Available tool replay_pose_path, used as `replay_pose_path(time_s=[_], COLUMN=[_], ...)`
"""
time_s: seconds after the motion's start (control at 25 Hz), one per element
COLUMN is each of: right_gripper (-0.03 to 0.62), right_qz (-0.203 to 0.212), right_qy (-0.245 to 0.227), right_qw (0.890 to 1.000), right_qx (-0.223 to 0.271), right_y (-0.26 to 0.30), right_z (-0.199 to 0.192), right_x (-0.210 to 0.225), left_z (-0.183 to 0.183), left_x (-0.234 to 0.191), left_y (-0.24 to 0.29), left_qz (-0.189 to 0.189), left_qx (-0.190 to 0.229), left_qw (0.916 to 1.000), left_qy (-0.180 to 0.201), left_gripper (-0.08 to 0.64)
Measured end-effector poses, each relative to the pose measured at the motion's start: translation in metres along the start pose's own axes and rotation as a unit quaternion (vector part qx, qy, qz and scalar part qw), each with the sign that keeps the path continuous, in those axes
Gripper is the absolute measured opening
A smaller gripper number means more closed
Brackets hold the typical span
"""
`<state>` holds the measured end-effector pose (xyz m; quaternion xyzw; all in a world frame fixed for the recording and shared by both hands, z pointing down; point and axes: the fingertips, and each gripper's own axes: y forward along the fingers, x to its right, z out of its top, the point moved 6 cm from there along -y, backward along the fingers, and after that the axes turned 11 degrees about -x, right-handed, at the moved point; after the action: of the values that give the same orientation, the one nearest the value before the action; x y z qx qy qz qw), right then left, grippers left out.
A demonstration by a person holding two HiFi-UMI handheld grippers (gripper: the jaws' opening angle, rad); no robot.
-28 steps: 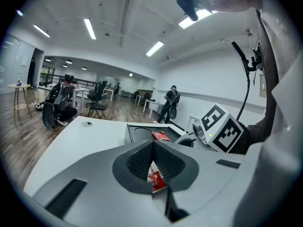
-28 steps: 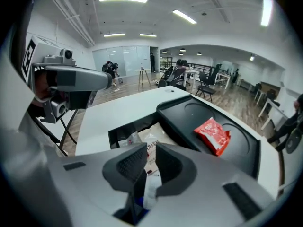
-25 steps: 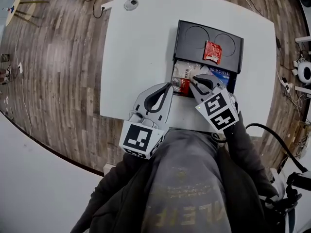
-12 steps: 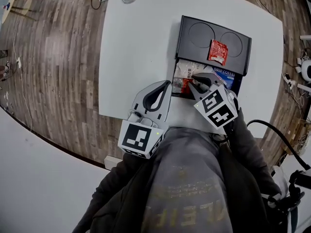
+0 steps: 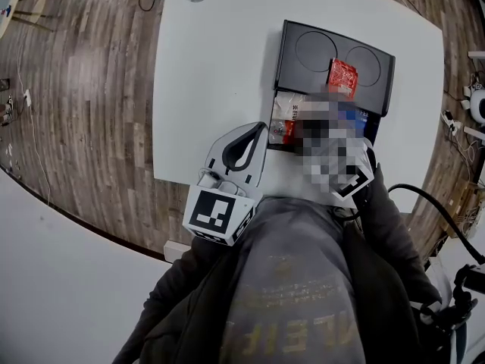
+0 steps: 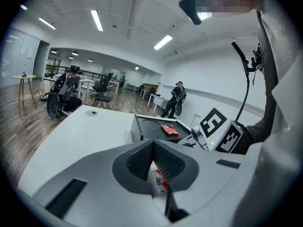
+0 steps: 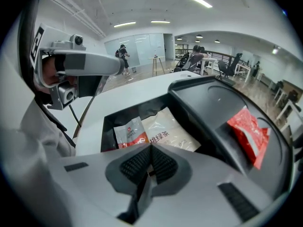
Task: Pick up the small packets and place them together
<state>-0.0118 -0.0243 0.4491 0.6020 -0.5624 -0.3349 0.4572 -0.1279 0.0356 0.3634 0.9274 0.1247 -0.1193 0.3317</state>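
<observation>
The small red-and-white packet [image 7: 130, 134] lies in the open lower compartment of the black tray [image 7: 208, 103], just ahead of the right gripper's [image 7: 151, 148] fingertips and a little to their left. A larger pale packet [image 7: 170, 126] with green lettering lies against its right side, straight beyond those fingertips. A blue packet [image 5: 351, 114], partly hidden, sits in the same compartment to the right of the pale one. A red packet [image 7: 248, 134] rests apart from these on the tray's raised flat part. It lies ahead and to the right of the right fingertips, across the rim of one of two round recesses.

The right gripper points steeply down into the compartment. Its jaws have just closed, and the ribbed pads meet at the tips. No packet shows between them. The packets' near edges run behind the jaws, so I cannot tell whether the tips touch one.

The left gripper's [image 6: 152, 144] jaws are also together at the tips and hold nothing. The red-and-white packet shows lower down, through the narrow slit behind the tips. In the head view this gripper is over the white table [image 5: 212, 67], just beside the tray's left edge, with its tips near the compartment's left corner. The right gripper's marker cube stands to the right of the left fingers. A wooden floor [image 5: 91, 112] surrounds the table.
</observation>
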Motion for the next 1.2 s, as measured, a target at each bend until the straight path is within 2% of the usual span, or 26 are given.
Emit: replay_pose_path(time_s=[0.24,0.68,0.92,1.2], right_gripper=[0.005,0.005,0.005,0.005], right_qz=[-0.011,-0.113,-0.170,-0.176], right_qy=[0.011,0.015,0.033,0.051], right_qw=[1.000,0.990,0.978,0.976], right_qx=[0.020,0.078,0.112,0.117], right_y=[-0.019,-0.097,-0.130,-0.125], right_z=[0.002,0.021,0.034,0.043], right_x=[-0.007,-0.018,0.010,0.037], left_z=[0.000,0.016,0.032,0.032], left_x=[0.000,0.022,0.022,0.007], left_y=[-0.006,-0.030,-0.029,-0.020], left_qz=[-0.005,-0.033,-0.038,-0.027], left_qx=[0.010,0.060,0.083,0.068], left_qw=[0.9999,0.9965,0.9937,0.9956], left_qy=[0.006,0.048,0.066,0.058], left_gripper=[-0.003,-0.003,-0.003,-0.003])
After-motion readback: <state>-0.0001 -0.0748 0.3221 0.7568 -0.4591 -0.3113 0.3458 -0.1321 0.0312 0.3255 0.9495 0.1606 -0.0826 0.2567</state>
